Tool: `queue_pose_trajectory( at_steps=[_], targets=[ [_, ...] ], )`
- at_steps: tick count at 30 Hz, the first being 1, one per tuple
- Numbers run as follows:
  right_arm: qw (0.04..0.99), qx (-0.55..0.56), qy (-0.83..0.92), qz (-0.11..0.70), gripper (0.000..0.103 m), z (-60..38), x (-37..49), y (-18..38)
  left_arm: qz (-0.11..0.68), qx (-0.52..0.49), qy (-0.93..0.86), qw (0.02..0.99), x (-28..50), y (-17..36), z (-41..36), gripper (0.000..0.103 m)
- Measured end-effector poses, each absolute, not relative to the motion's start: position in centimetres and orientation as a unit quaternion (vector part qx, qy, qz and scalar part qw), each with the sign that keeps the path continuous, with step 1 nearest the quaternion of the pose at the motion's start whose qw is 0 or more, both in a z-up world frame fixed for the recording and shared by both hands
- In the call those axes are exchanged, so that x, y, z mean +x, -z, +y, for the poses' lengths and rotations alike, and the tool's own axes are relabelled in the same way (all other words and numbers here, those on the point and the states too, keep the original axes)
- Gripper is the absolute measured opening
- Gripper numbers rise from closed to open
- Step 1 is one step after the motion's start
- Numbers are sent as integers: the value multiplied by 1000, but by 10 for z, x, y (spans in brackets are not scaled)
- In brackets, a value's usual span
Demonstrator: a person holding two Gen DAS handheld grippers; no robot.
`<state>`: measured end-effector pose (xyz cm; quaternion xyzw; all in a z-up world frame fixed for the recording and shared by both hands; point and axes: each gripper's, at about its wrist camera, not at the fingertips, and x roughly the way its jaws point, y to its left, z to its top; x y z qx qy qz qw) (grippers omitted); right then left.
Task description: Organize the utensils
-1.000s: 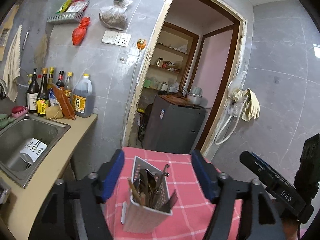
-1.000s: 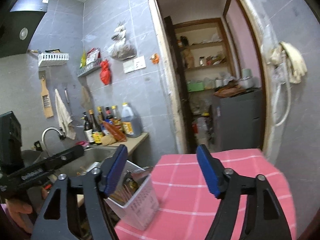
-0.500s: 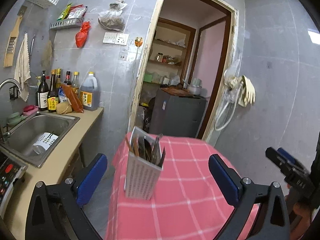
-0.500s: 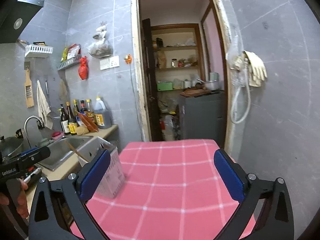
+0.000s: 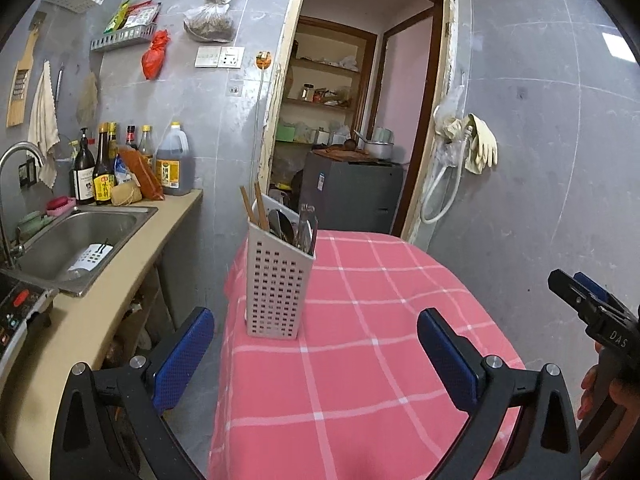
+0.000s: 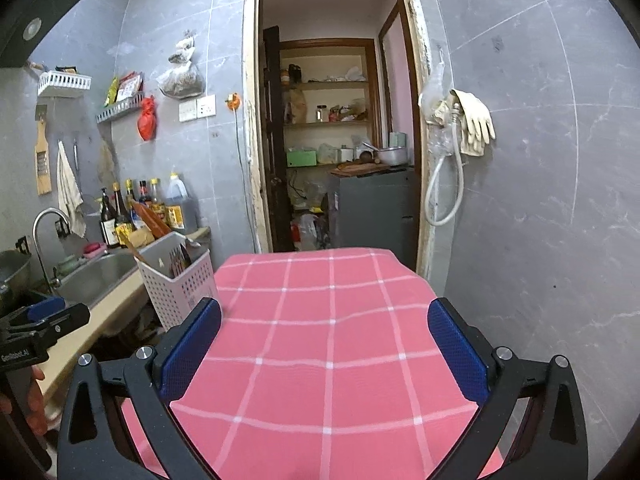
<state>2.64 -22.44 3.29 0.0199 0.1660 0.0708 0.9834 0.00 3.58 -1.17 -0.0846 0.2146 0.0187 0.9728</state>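
The square table under a pink cloth with a white check (image 5: 360, 360) fills the lower middle of both wrist views, a bare working surface on which utensils could be sorted. To its left, in the left wrist view, runs the beige countertop with a sunk steel sink (image 5: 76, 240); a white perforated insert (image 5: 90, 258) lies in the basin, probably left there to drain.

The white perforated plastic utensil caddy (image 5: 278, 280) stands upright on the cloth near the table's left edge, in the middle of the left wrist view and at centre left of the right wrist view (image 6: 178, 284). It holds wooden chopsticks (image 5: 252, 206) and dark metal spoons (image 5: 282, 224), handles or bowls sticking up above the rim, so each piece can be plucked from above. I judge that it is set there for easy reach by either hand.

The left gripper (image 5: 316, 356), along the bottom of its view, has its blue-padded jaws spread wide with nothing between them; the caddy stands beyond them, apart from both pads. The right gripper (image 6: 326, 352) is likewise spread wide and empty over bare cloth. Both sets of jaws have just been opening, which suits an approach to the caddy or its contents.
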Motion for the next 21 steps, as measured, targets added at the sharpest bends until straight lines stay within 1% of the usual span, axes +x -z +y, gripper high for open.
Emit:
queue_pose_trajectory(
  at_steps=[4,21],
  targets=[
    [981,19,-73,177,102,-223,24,-24,220,-94,-20,971,-1,18,37,102],
    [980,26,-73,184,102,-218,27,-19,214,-80,-15,973,4,18,34,102]
  ],
)
